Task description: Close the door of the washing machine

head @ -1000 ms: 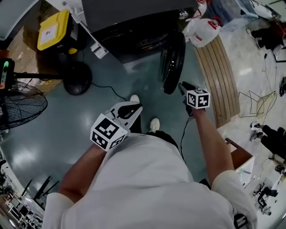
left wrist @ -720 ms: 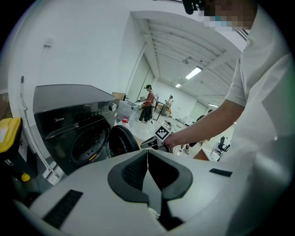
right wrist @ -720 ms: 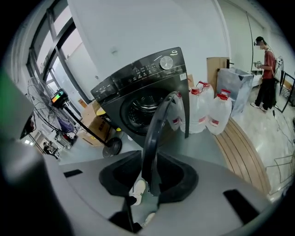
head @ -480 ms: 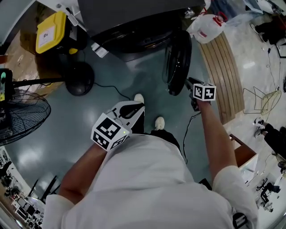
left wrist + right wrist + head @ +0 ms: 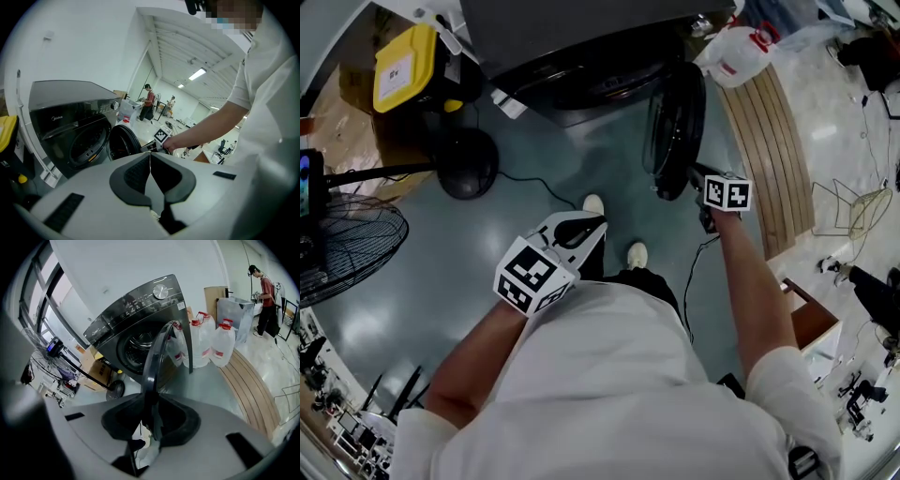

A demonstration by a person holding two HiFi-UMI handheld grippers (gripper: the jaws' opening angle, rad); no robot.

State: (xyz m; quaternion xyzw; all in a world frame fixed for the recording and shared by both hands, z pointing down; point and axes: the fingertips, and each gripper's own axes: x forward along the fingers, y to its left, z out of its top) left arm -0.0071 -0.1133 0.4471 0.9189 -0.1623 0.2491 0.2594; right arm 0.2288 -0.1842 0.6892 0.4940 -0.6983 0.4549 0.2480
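Note:
The dark front-loading washing machine [image 5: 581, 37] stands ahead of me with its round door [image 5: 675, 127] swung wide open to the right. My right gripper [image 5: 689, 178] is at the door's lower free edge. In the right gripper view the door's rim [image 5: 157, 357] runs edge-on between the closing jaws of this gripper [image 5: 152, 420], and the pads touch it. The drum opening [image 5: 136, 345] shows behind. My left gripper [image 5: 586, 230] hangs near my body, away from the machine. Its pads [image 5: 150, 161] meet with nothing between them.
A yellow container [image 5: 398, 61] and a fan's round base [image 5: 464, 164] stand left of the machine, with the fan's cage [image 5: 337, 244] further left. White jugs [image 5: 733, 52] and a wooden slatted strip [image 5: 773, 150] lie to the right. My shoes [image 5: 633, 255] are below the door.
My right gripper has moved up the picture to the door's free edge and now holds its rim. The left gripper has hardly shifted.

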